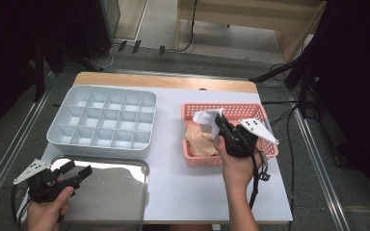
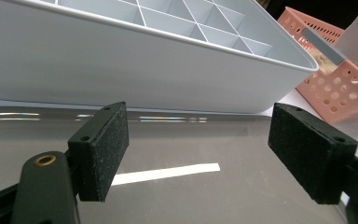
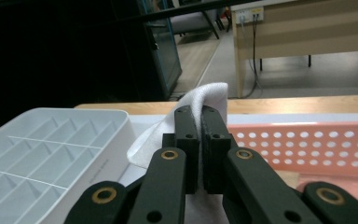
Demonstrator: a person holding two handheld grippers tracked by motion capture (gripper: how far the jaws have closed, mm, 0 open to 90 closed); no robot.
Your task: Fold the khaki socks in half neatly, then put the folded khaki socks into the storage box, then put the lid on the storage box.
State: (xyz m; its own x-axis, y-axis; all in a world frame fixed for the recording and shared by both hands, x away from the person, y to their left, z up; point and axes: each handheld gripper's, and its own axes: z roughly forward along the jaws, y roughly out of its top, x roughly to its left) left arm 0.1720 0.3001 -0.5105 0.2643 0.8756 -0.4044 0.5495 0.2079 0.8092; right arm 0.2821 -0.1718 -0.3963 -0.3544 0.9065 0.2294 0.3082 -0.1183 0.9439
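White cloth piece (image 1: 208, 119) pinched in right gripper (image 1: 220, 126) above pink perforated plastic basket (image 1: 265, 113), right table edge; thin bite, probably slips or snags rim. Left gripper (image 2: 196, 149) spread, empty.

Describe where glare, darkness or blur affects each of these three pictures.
High view: the metal tray mirrors bright light, room edges go black. Left gripper view: the tray reflects a white strip, the near pads look soft. Right gripper view: dark left background, sharp cloth.

The white cloth's (image 3: 200, 100) lower part hides behind the clamped jaws; the metal tray (image 1: 125, 192) runs off the bottom edge.
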